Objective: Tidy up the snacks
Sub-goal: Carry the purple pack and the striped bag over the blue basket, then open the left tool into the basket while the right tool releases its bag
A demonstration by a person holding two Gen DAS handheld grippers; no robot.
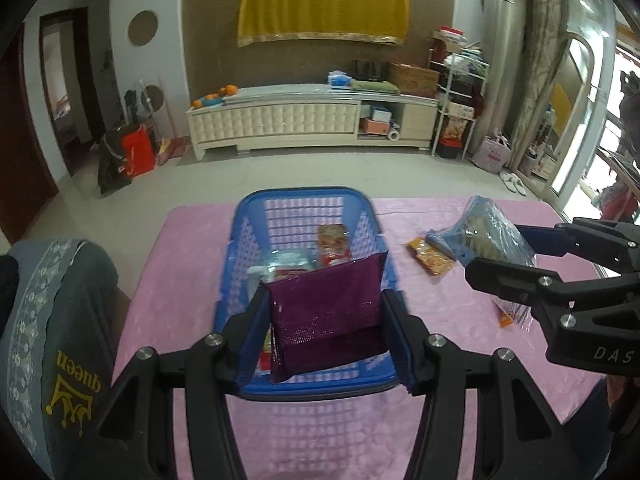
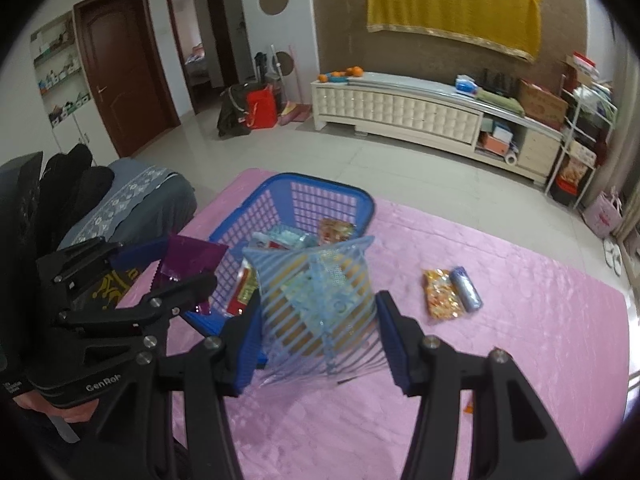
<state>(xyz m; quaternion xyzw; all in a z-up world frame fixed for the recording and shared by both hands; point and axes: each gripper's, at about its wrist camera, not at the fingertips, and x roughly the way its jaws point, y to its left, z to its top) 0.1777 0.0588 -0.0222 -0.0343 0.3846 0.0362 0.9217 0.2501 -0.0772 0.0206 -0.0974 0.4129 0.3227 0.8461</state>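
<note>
The worktop [image 2: 520,340] is covered by pink cloth. A glittery purple packet [image 1: 326,312] is clamped by the left hand-held gripper [image 1: 326,320] above the slatted blue basket [image 1: 304,200]; a striped crinkly bag [image 2: 320,300] is gripped by the right hand-held gripper [image 2: 318,340].

Home living room: white TV cabinet [image 1: 312,120] with oranges [image 2: 340,73], yellow cloth [image 1: 324,4] on wall, wooden doors [image 2: 124,64], tiled floor [image 2: 360,160], cluttered shelf rack [image 1: 456,92].

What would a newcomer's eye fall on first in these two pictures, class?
The blue basket in the middle of the pink tablecloth, already holding snacks. The left gripper holds a purple packet over its near end, while the right gripper holds a blue-striped bag beside it. Two small snacks lie loose on the cloth to the right.
</note>
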